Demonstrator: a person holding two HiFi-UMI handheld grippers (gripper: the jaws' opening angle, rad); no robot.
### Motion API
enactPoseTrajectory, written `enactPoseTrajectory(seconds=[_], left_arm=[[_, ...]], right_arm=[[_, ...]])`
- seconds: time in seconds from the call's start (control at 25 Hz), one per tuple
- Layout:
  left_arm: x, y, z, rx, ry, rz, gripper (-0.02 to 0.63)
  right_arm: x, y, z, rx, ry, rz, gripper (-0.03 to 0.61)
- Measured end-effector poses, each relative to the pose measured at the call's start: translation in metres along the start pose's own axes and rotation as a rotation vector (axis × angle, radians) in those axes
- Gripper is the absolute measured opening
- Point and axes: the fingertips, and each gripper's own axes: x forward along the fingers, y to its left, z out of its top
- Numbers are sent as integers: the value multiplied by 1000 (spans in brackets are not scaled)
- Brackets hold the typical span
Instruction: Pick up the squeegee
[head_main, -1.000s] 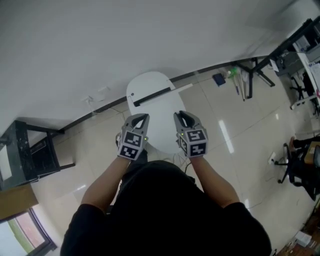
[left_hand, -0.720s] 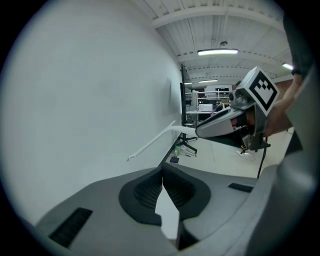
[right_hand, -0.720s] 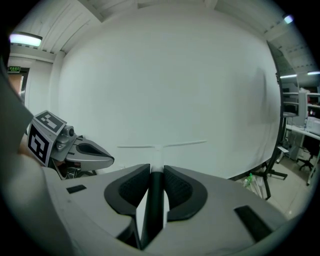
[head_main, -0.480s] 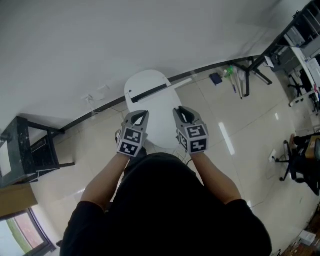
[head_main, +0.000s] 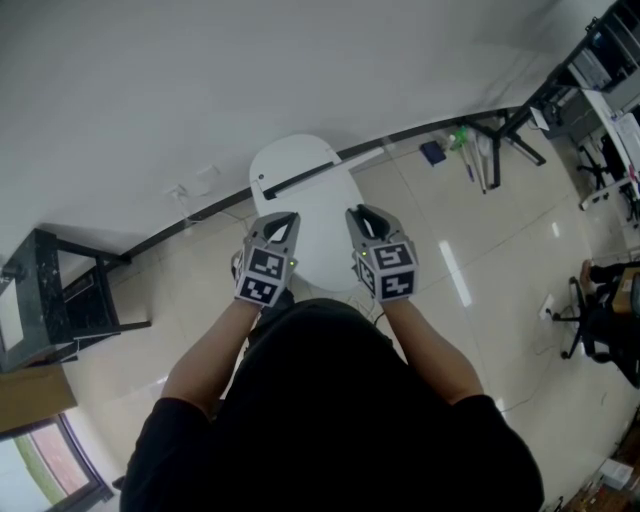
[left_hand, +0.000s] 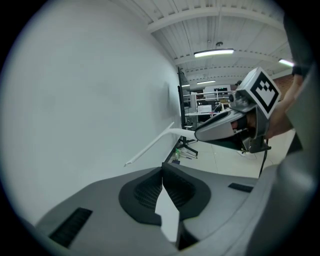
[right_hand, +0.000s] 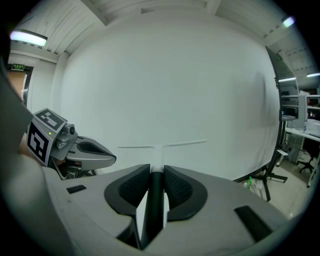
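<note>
A person stands at a small white oval table (head_main: 290, 148) set against a plain white wall (head_main: 250, 60), holding a gripper in each hand out over the tabletop, side by side and apart.

The right gripper (head_main: 366, 214) is clamped on the squeegee (right_hand: 160, 146). Its dark handle (right_hand: 155, 200) sits upright between the two ribbed pads, which press on it from both sides. The handle runs straight along the line of the jaws, away from the person and toward the wall. It turns white past the jaw tips and ends in a long thin blade set crosswise, forming a T. In the right gripper view the blade lies level, left to right, against the wall. From above it shows as a dark bar over the far part of the table, roughly parallel to the wall, its left end slightly nearer the person. Whether it touches the tabletop cannot be told.

The left gripper (left_hand: 162, 167) is closed with nothing in it, its jaw tips meeting.
</note>
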Motion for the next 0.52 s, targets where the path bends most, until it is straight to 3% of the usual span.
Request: enactPoseTrajectory(seconds=[0.52], left_arm=[[2,0,2,1,-4,1,6]], right_arm=[[0,1,1,-7,-2,1,94]])
